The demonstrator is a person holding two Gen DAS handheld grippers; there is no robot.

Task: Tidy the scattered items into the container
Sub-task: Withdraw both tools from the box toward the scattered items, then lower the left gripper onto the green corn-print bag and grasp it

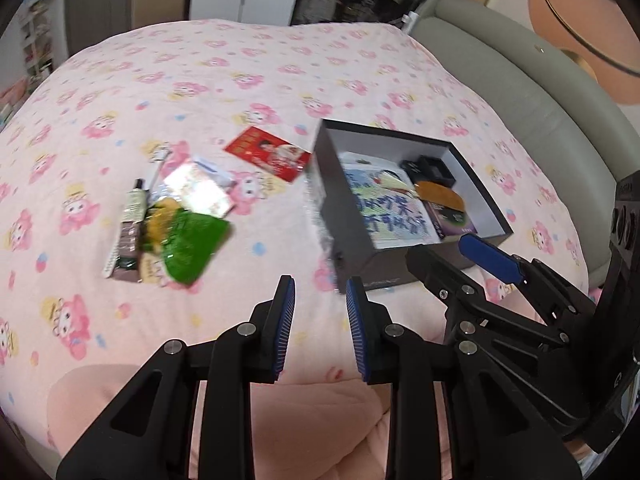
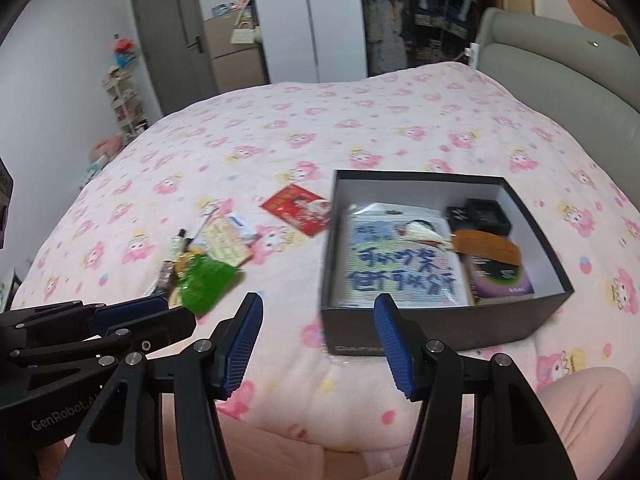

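Bedroom: pink cartoon-print blanket (image 2: 304, 128) covers a bed, grey padded headboard (image 2: 560, 76) behind it, grey door (image 2: 176, 36) and white wardrobe (image 2: 304, 12) at the far wall.
Landmark: black box (image 2: 448, 328), white inside, lid off, sits on the blanket toward the headboard side.
Left gripper (image 1: 320, 316): jaws stand a narrow gap apart, nothing between them, hanging above bare blanket just in front of the box's near corner.
Right gripper (image 2: 318, 344): jaws clearly wider apart, empty, touching nothing, above the box's near wall and the blanket beside it.
Inside the box: one sheet with blue handwriting (image 2: 400, 268), one brown flat piece (image 2: 488, 246), one purple card (image 2: 502, 280), two small black boxes (image 2: 482, 214) at the back.
Outside the box: one red card (image 1: 268, 152) just beside its far corner; farther from it, a pile holding one green packet (image 1: 188, 246), one shiny clear packet (image 1: 198, 192) and one dark-capped tube (image 1: 132, 208); other pieces in the pile are too blurred to count.
Left wrist view only: peach round lamp shade (image 1: 580, 20) above the headboard; right gripper's blue pad seen from the side, over the box's near edge.
Right wrist view only: door, shelf of toys (image 2: 124, 96), left gripper at the lower edge beside the green packet.
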